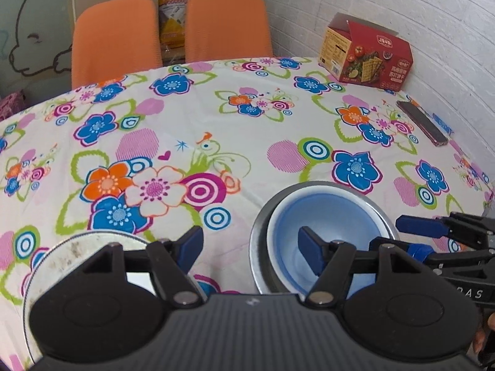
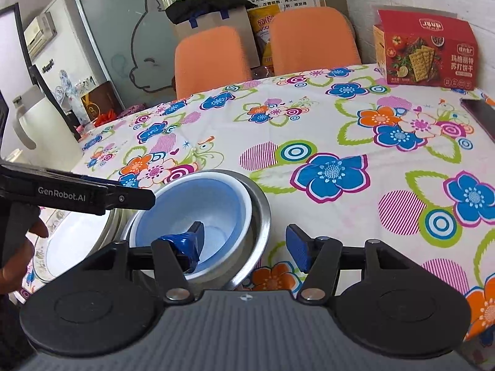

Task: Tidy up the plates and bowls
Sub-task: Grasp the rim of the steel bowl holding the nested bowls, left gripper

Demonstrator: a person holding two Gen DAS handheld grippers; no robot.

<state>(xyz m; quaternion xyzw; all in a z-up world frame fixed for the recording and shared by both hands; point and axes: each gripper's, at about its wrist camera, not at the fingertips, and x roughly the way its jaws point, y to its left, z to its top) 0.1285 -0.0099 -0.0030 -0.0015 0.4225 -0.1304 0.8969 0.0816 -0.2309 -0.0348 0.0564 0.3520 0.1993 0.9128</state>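
The blue bowl (image 2: 198,216), upright and nested in the steel bowl (image 2: 260,216) on the surface (image 2: 340,123), lay at ten o'clock of the right tool (image 2: 244,244). Its jaws stood apart, straddling both rims. The left tool (image 1: 250,244), also apart, hung between that stack and the plate (image 1: 65,247) at its eight o'clock; round, the bowls had no long axis.

white plate (image 1: 77,244) mostly hidden under left gripper body. phone (image 2: 481,114) cut by right frame edge. steel bowl (image 2: 260,216) near rim hidden behind right gripper mount.
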